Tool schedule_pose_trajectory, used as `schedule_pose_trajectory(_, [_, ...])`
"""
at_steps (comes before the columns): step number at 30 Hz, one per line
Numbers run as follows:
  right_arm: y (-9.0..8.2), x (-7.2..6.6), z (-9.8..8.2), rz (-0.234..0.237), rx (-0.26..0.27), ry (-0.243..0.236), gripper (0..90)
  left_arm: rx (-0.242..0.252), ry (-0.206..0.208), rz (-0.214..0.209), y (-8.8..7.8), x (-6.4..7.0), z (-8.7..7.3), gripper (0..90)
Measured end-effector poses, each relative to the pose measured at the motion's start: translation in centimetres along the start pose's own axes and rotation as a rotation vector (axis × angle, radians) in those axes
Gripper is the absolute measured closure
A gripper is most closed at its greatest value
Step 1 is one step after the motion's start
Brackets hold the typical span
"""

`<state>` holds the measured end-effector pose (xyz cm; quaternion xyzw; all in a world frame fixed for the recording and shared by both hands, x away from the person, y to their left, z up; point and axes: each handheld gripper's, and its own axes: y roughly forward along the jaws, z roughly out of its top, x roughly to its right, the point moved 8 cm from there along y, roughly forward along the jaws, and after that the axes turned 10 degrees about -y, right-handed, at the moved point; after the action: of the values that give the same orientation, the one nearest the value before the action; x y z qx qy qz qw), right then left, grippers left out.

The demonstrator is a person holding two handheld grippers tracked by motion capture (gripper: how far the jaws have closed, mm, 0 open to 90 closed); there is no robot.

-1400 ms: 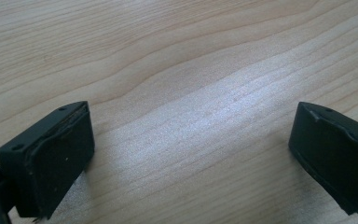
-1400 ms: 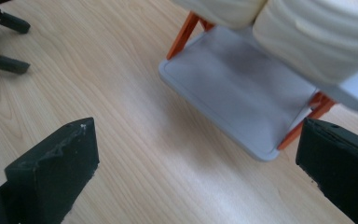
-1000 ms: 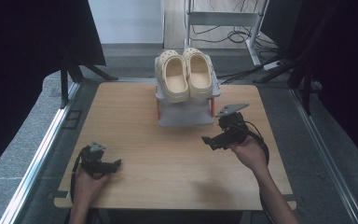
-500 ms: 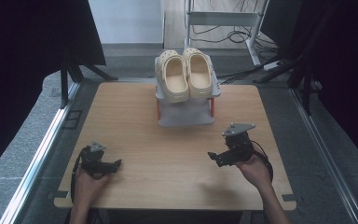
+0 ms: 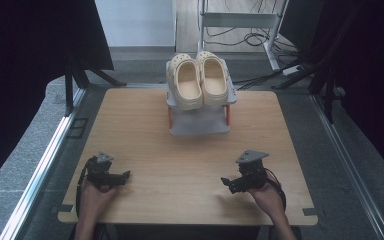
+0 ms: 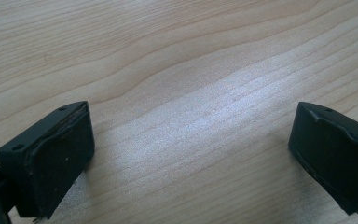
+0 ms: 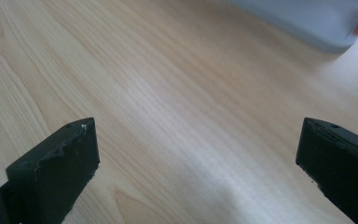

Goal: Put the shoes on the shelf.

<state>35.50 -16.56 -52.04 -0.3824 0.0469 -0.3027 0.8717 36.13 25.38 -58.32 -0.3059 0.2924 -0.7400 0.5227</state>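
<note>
Right, both grippers sit low at the near edge of the wooden table (image 5: 145,125). Left gripper (image 5: 124,175) is at the near-left corner, held in the person's left hand (image 5: 94,192), jaws spread wide with nothing between them; left gripper view shows bare wood grain between the two black jaws. Right gripper (image 5: 226,182) is at the near-right, in the right hand (image 5: 266,194), grey plate on top, jaws also wide apart and empty (right gripper view: plain tabletop between them, a corner of the grey rack (image 7: 307,21) with an orange bit at the top right edge). Pair of cream clogs (image 5: 200,80) lies side by side on the top shelf of the small grey two-tier rack (image 5: 198,125), which stands at the far middle of the table. Clogs are well apart from both grippers, nearer the right one. Rack's lower shelf looks bare. Cables (image 5: 240,37) on the floor beyond the table.
</note>
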Motion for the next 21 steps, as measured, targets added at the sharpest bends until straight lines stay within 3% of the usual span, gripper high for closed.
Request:
schedule_pose_trajectory(9, [2.2,-1.1,-2.5,0.027,-0.017,0.031,0.0,0.0,0.0,0.0,0.0,0.0,0.0,0.2])
schedule_pose_trajectory(17, [3.2,-1.3,-4.2,0.032,-0.028,0.055,0.0,0.0,0.001,0.0,0.0,0.0,0.0,0.2])
schedule_pose_trajectory(21, [3.2,-1.3,-4.6,0.007,-0.037,0.048,0.0,0.0,0.001,0.0,0.0,0.0,0.0,0.2])
